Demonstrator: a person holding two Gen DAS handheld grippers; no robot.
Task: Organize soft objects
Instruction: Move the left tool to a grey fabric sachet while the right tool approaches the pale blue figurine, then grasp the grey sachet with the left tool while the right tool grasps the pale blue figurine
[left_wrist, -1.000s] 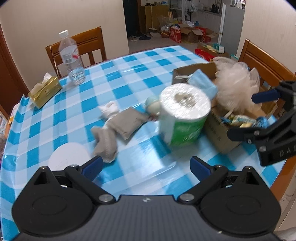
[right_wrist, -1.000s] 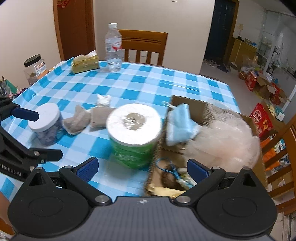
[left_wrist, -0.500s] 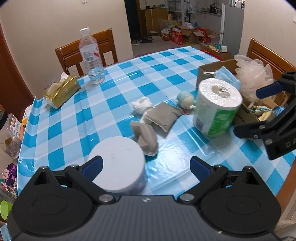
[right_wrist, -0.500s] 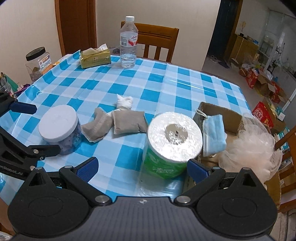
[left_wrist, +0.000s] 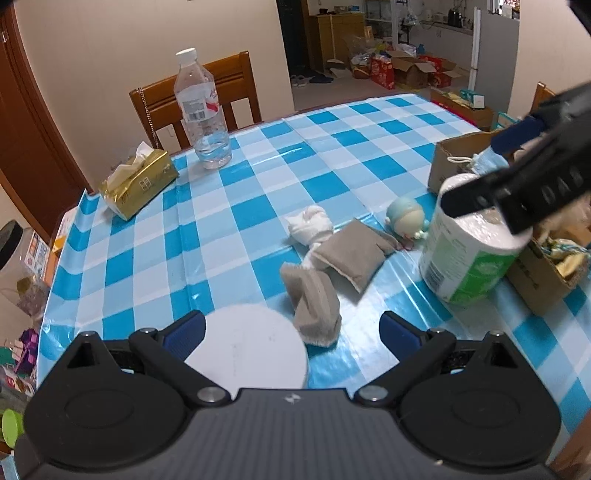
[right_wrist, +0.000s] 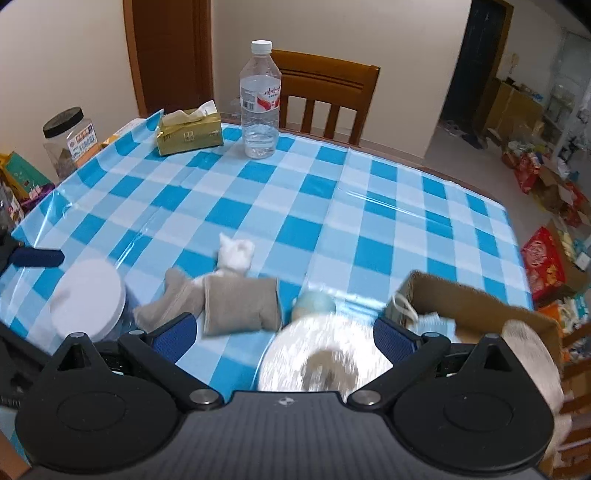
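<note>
Two grey cloth pouches lie mid-table: a flat one (left_wrist: 354, 256) (right_wrist: 240, 305) and a crumpled one (left_wrist: 314, 301) (right_wrist: 173, 301). A white balled cloth (left_wrist: 310, 225) (right_wrist: 236, 254) sits behind them, a small pale-blue plush toy (left_wrist: 404, 218) (right_wrist: 314, 302) to their right. A toilet paper roll (left_wrist: 469, 258) (right_wrist: 325, 354) stands beside a cardboard box (left_wrist: 454, 158) (right_wrist: 461, 295) holding a blue face mask (right_wrist: 436, 325) and a mesh sponge (right_wrist: 532, 350). My left gripper (left_wrist: 291, 330) is open, above the jar lid and crumpled pouch. My right gripper (right_wrist: 282, 334) (left_wrist: 491, 173) is open, hovering over the roll.
A white-lidded jar (left_wrist: 251, 347) (right_wrist: 88, 299) stands at the near left. A water bottle (left_wrist: 201, 114) (right_wrist: 260, 103), a gold tissue pack (left_wrist: 138, 182) (right_wrist: 188, 133) and wooden chairs (right_wrist: 325, 92) are at the far side. A black-lidded jar (right_wrist: 70, 140) sits off the left edge.
Both grippers have swung left and pulled nearer the table. The right gripper now hangs directly over the paper roll; the left one sits closer above the jar and pouches.
</note>
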